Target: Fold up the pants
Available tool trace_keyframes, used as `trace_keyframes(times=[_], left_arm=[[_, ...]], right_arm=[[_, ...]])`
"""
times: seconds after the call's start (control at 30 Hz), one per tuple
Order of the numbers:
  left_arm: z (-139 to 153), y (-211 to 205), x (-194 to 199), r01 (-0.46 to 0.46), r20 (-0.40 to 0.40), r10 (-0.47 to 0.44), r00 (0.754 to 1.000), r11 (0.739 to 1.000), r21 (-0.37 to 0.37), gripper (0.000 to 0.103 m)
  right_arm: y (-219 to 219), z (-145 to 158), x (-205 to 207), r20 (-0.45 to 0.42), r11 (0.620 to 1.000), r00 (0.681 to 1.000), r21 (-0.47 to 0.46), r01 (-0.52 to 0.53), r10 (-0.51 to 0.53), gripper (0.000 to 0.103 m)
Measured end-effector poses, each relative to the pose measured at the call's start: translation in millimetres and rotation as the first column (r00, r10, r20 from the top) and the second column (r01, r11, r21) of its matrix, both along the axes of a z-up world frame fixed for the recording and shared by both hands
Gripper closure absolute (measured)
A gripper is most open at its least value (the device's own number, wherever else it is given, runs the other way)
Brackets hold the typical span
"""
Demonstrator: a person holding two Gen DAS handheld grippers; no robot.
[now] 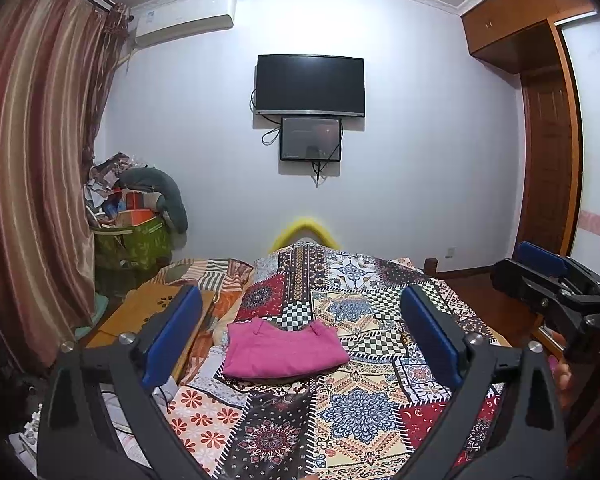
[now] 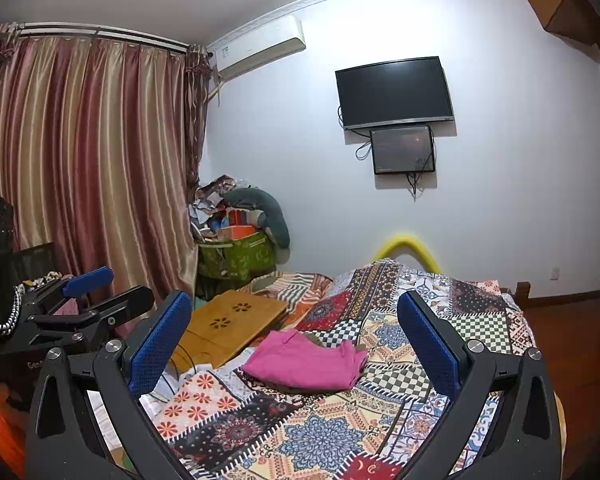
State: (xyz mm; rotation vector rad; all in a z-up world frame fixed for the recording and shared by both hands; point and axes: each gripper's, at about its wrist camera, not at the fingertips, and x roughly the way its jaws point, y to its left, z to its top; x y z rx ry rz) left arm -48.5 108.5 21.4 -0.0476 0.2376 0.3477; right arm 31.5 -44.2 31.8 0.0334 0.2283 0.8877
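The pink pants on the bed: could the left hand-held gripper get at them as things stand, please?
Probably yes. The left hand-held gripper is open and faces the folded pink pants, which lie in the open on the patchwork bedspread, nothing between them.

Pants (image 1: 283, 349) on bed (image 1: 380, 400) — tray (image 2: 228, 326) left.
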Motion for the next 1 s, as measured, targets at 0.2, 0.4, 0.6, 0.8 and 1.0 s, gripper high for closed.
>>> trace_keyframes(times=[0.2,0.4,0.6,0.8,1.0], left_arm=[[0.0,-3.8,1.1,0.008,-0.004,-0.008,1.000,1.000,0.004,0.001],[0.8,-3.8,2.0,0.012,-0.008,-0.012,1.000,1.000,0.002,0.001],[0.8,-4.3,1.5,0.014,-0.008,-0.014,1.000,1.000,0.002,0.001],[0.8,-4.6,0.1,0.017,-0.005,-0.017,1.000,1.000,0.001,0.001],[0.9,-4.3,0.0,0.017,-0.005,-0.017,1.000,1.000,0.000,0.001]], right_arm=[[-1.8,-0.5,-0.4,0.001,1.000,1.000,0.007,0.002,-0.002,0.000],[-1.9,-0.9,-0.7,0.001,1.000,1.000,0.009,0.004,-0.004,0.000],[-2.9,-1.0,-1.6,0.005,1.000,1.000,0.008,0.006,-0.006,0.000],[-2.8,-0.7,-1.1,0.006,1.000,1.000,0.006,0.008,-0.008,0.000],[-2.4,-0.4,-2.2,0.006,1.000,1.000,0.002,0.007,-0.007,0.000]])
